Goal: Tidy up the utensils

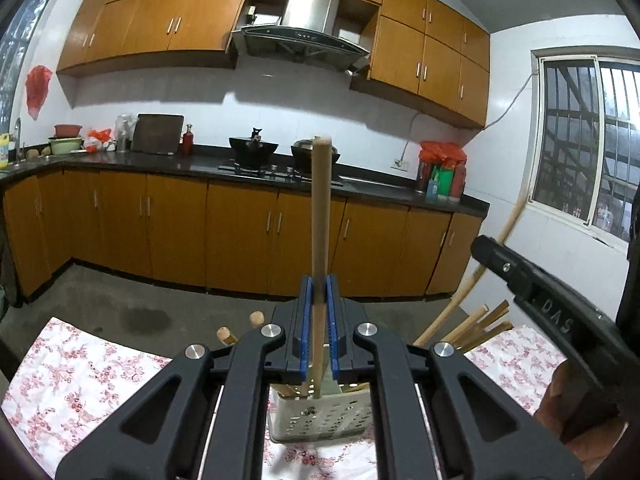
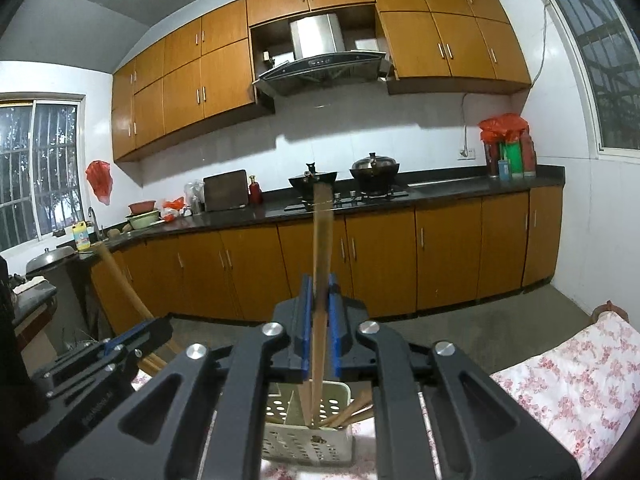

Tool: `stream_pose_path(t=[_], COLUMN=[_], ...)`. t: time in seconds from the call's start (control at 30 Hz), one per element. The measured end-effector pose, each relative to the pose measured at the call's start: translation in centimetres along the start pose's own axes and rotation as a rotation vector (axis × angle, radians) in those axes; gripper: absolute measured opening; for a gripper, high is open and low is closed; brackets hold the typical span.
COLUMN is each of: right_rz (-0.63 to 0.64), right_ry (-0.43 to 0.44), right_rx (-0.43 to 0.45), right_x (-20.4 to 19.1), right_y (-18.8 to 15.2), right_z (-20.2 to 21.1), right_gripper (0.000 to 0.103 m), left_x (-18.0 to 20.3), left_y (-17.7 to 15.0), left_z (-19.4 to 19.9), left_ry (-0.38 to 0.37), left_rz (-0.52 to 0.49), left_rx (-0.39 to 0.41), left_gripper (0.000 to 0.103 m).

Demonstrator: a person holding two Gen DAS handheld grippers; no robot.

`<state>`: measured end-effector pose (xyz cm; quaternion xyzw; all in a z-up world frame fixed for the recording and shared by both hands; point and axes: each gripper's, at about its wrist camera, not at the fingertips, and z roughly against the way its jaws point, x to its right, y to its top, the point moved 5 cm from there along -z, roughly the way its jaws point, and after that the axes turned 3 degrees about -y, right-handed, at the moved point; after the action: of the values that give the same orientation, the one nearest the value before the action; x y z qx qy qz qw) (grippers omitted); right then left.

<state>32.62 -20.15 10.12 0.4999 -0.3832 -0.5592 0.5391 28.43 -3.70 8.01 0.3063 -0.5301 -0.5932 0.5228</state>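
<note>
Left gripper [image 1: 320, 320]: fingers narrow, clamped on an upright stick [image 1: 321, 216]; the blue pads press both its sides.
Right gripper [image 2: 319, 320]: fingers narrow around a second stick [image 2: 322, 240]; a slim gap shows on the right-hand pad, so the hold looks loose, and I cannot tell whether the pads bear on it.
Left stick: wooden, near vertical, top at 12 o'clock of the left wrist view, lower end inside the caddy [image 1: 320, 420].
Right stick: wooden, leaning slightly, lower end in the caddy at 6 o'clock of the right wrist view.
Caddy: pale perforated plastic, with a divider; it stands on the surface [image 1: 80, 368], under a floral cloth, below both grippers.
Other sticks [image 1: 476, 324]: a bundle leaning out at 4 o'clock in the left wrist view; more lie slanted in the caddy's right side.
Stage, judged: both sticks partly seated, neither let go for certain.
Risk one: a stick freed before its end touches bottom may tip against the rim and fall out.
Risk two: the light caddy may tilt or slide if a clamped stick is dragged sideways.
Risk three: the grippers stand near each other; a careless pull-back could knock them together, or catch the leaning bundle.
</note>
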Motion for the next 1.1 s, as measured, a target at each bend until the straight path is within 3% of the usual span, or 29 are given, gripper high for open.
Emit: stream_pose_path(t=[0.07, 0.17, 0.43, 0.53, 0.77, 1.1], right_rz=[-0.001, 0.011, 0.001, -0.002, 0.019, 0.021], right_ry=[0.002, -0.004, -0.028, -0.037, -0.057, -0.093], right_rx=[0.003, 0.017, 0.065, 0.082, 0.119, 0.072], right_x=[-0.1, -0.1, 0.9, 1.1, 1.5, 2.7], right_y=[0.0, 0.2, 1.3, 1.6, 0.0, -4.1], right_z=[0.3, 0.9, 3.8, 5.5, 10.9, 14.9], right_gripper=[0.025, 0.027, 0.045, 0.054, 0.090, 0.097], left_x=[0.0, -0.3, -0.4, -0.3, -0.5, -2.7], left_y=[0.3, 0.6, 1.9, 2.4, 1.8, -0.8], left_z=[0.3, 0.4, 1.9, 2.8, 6.9, 12.2], left_ry=[0.000, -0.002, 0.000, 0.005, 0.058, 0.126], left_rz=[0.001, 0.018, 0.039, 0.046, 0.019, 0.011], left_rx=[0.003, 0.007, 0.042, 0.057, 0.085, 0.103], left_gripper=[0.011, 0.029, 0.039, 0.043, 0.069, 0.076])
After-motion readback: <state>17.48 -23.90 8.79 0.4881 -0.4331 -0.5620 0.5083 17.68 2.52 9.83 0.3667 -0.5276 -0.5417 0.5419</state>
